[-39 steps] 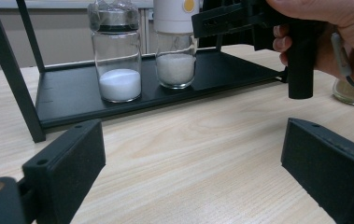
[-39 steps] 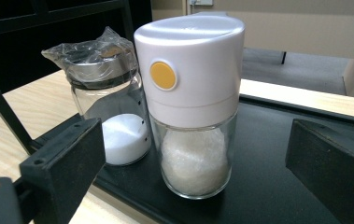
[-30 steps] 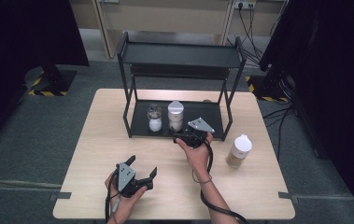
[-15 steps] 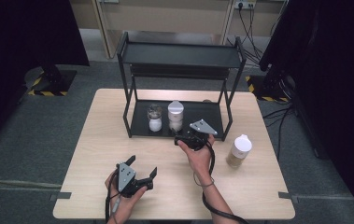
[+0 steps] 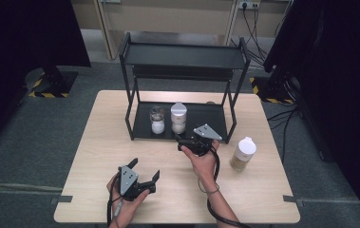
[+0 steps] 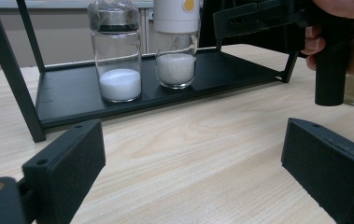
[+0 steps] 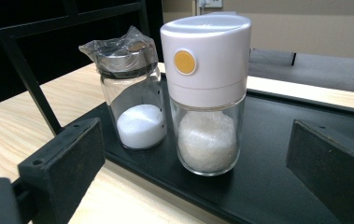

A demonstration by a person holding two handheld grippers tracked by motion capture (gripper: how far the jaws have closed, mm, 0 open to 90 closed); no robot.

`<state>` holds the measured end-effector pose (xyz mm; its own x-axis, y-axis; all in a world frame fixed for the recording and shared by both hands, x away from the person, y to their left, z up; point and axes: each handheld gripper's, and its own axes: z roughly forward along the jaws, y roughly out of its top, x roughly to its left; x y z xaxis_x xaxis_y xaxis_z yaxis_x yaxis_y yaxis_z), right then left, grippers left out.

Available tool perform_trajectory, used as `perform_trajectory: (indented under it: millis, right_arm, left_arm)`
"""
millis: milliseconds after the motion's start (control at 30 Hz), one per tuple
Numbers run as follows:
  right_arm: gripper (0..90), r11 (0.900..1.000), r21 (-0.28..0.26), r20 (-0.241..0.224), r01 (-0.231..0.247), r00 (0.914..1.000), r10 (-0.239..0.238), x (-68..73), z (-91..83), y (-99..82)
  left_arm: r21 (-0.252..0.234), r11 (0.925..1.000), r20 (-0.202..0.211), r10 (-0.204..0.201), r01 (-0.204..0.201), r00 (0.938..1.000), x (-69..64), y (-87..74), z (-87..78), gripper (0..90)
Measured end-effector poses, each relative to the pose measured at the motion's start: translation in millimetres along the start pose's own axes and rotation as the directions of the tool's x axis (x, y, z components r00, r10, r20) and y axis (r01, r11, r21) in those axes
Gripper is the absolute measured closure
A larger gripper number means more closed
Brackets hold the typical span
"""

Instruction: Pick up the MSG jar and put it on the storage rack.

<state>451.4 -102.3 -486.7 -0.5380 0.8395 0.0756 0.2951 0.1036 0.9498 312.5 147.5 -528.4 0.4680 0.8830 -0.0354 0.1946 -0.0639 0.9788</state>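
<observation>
On rack's bottom shelf (image 5: 213,118): 2 jars. Right gripper (image 5: 187,142), jaws apart and empty, has edged toward white-capped jar (image 7: 207,93), probably next pickup. Left gripper (image 5: 143,172), apart, stays idle.

My black hand-held gripper (image 7: 198,163) faces a white-capped jar (image 7: 207,93) with an orange dot, on a black shelf (image 7: 277,186), pale wood surface (image 7: 16,126).

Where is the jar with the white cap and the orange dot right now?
The white-capped jar stands on the bottom shelf of the black rack, just right of the foil-topped glass jar in the high view, directly ahead of the right gripper.
</observation>
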Motion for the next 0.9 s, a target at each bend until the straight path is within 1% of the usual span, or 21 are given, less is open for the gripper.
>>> perform_trajectory:
  millis: [300,433,900]
  right_arm:
    - [4.7,1.0,0.002,-0.008,0.003,1.0,-0.003,-0.2,-7.4,-2.2]
    - [4.7,0.9999,0.005,-0.011,0.012,0.9999,-0.012,-0.1,-11.8,-2.7]
    - [4.8,0.9997,0.011,-0.006,0.023,0.9997,-0.023,-1.3,-24.1,-8.7]
  left_arm:
    - [0.0,1.0,-0.001,0.001,-0.001,1.0,-0.1,0.0,0.0,5.7]
    - [0.001,1.0,-0.001,0.0,0.0,1.0,0.0,0.0,0.1,5.7]
    - [0.001,1.0,-0.001,-0.001,0.001,1.0,0.1,0.0,0.0,5.6]
